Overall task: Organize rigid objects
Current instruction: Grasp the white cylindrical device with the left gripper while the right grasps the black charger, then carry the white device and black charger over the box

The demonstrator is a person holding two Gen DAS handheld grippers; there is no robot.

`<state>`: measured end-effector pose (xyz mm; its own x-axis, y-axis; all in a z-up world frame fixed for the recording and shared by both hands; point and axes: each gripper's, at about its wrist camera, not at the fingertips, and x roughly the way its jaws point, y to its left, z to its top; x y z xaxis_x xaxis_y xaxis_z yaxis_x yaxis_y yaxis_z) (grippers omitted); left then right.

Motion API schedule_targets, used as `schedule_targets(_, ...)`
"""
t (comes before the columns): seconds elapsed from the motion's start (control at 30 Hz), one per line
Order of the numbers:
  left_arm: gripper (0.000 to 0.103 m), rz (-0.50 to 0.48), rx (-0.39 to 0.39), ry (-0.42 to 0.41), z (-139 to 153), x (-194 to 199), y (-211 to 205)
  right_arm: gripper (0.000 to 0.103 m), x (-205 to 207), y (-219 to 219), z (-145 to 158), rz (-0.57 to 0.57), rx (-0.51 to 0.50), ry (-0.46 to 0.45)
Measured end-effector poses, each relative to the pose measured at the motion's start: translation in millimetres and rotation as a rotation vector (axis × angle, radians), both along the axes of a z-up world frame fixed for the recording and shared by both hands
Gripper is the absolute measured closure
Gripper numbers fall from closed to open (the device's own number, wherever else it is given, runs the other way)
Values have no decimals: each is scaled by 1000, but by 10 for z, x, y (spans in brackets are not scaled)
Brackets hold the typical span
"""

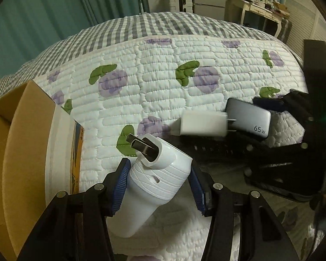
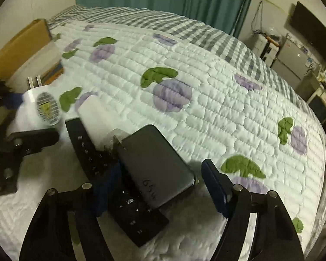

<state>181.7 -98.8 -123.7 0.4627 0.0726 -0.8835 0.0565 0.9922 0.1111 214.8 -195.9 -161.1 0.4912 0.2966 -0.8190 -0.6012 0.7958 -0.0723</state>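
My left gripper (image 1: pixel 157 179) is shut on a white round plug adapter (image 1: pixel 156 174) with metal prongs, held above the quilted bed (image 1: pixel 163 87) beside a cardboard box (image 1: pixel 21 152). The adapter also shows in the right wrist view (image 2: pixel 40 106). My right gripper (image 2: pixel 160 187) is open around a dark grey 65W charger (image 2: pixel 156 167) that lies partly on a black remote-like bar (image 2: pixel 102 163). A small white charger (image 1: pixel 203 123) lies against the grey charger (image 1: pixel 247 117); it is blurred in the right wrist view (image 2: pixel 95 113).
The open cardboard box (image 2: pixel 21 50) sits at the bed's left edge. A green curtain (image 1: pixel 43 21) hangs behind the bed. Shelves, a fridge and a desk (image 1: pixel 260 6) stand at the far wall.
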Motion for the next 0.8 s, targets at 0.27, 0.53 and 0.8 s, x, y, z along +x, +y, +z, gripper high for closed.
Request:
schedule_targets(0.27,49,-3,-19,-7,94,-101,1,59,-157,-167,162,-99,39,-10)
schedule_targets(0.53,49,-19,-88,-104,764,-409,5,59,-505,-415,950,-137,20,-71)
schedule_targets(0.8,49,-37,-142,-223,1699,-742,386,59,-1087,-142,2143,-108,-20,-176)
